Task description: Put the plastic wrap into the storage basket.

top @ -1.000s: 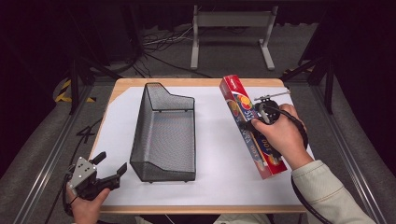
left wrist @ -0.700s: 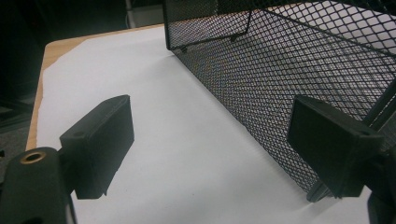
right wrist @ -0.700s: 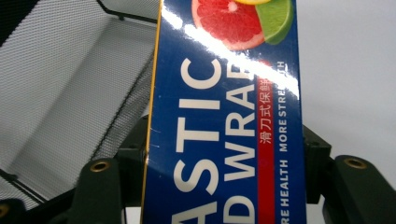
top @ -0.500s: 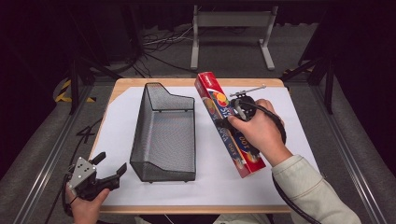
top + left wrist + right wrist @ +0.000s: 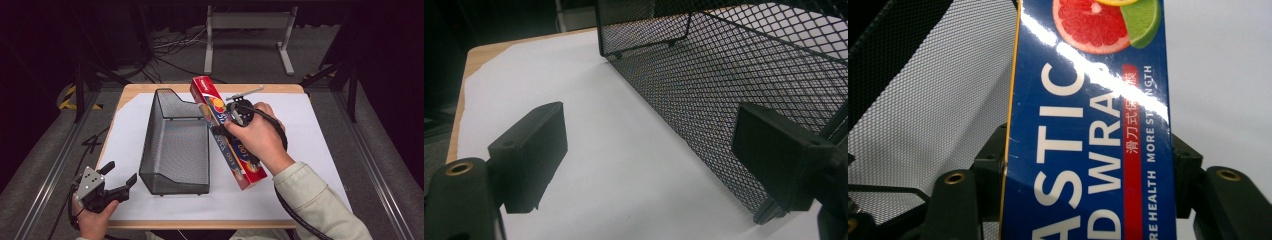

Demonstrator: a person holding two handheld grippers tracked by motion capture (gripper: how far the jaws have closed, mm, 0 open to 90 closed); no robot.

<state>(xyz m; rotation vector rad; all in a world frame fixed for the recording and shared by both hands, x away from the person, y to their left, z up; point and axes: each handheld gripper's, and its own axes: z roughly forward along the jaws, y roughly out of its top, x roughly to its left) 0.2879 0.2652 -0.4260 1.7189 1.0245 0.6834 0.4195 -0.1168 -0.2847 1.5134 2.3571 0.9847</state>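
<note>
White-papered worktop (image 5: 320, 130); right tool (image 5: 235, 117) clamped mid-length on plastic wrap box (image 5: 227, 135) beside mesh basket (image 5: 175, 145); left tool (image 5: 107, 187) apart, idle. Risk: long box pivots, snags basket rim.

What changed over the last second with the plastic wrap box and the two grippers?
The right gripper, shut on the plastic wrap box, carried it leftward, right up beside the mesh basket. The left gripper stayed open at the table's near left corner; the basket didn't move.

dark lab, floor cables (image 5: 165, 47), metal stand (image 5: 248, 22)
</note>
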